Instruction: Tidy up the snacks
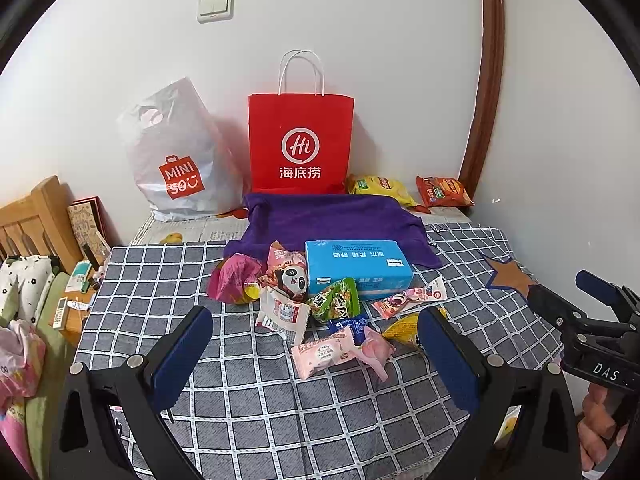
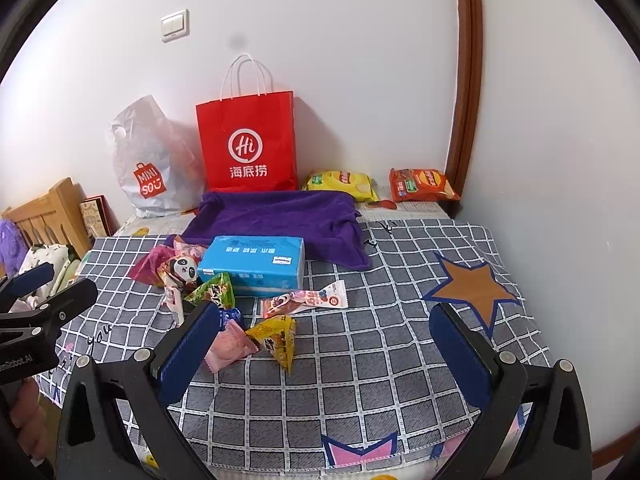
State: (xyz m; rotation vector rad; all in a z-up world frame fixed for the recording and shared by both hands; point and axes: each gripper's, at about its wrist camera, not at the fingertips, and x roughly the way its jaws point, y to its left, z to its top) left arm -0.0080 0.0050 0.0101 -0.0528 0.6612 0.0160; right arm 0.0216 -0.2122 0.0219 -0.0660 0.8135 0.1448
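Several small snack packets lie in a loose pile on the checked cloth (image 1: 280,412) beside a blue tissue box (image 1: 358,266) (image 2: 254,264). Among them are a panda packet (image 1: 294,278) (image 2: 182,268), a green packet (image 1: 336,300) (image 2: 214,290), a long pink packet (image 1: 408,296) (image 2: 304,300), a pink candy (image 1: 374,350) (image 2: 230,346) and a yellow triangular packet (image 2: 278,338). My left gripper (image 1: 316,332) hovers open just short of the pile. My right gripper (image 2: 324,322) is open to the pile's right, its left finger beside the pink candy. Neither holds anything.
A red paper bag (image 1: 300,144) (image 2: 248,144) and a white plastic bag (image 1: 176,156) stand against the back wall behind a purple towel (image 1: 336,220). Two crisp bags (image 2: 344,184) (image 2: 422,184) lie at the back right. A wooden headboard (image 1: 36,220) and clutter sit left.
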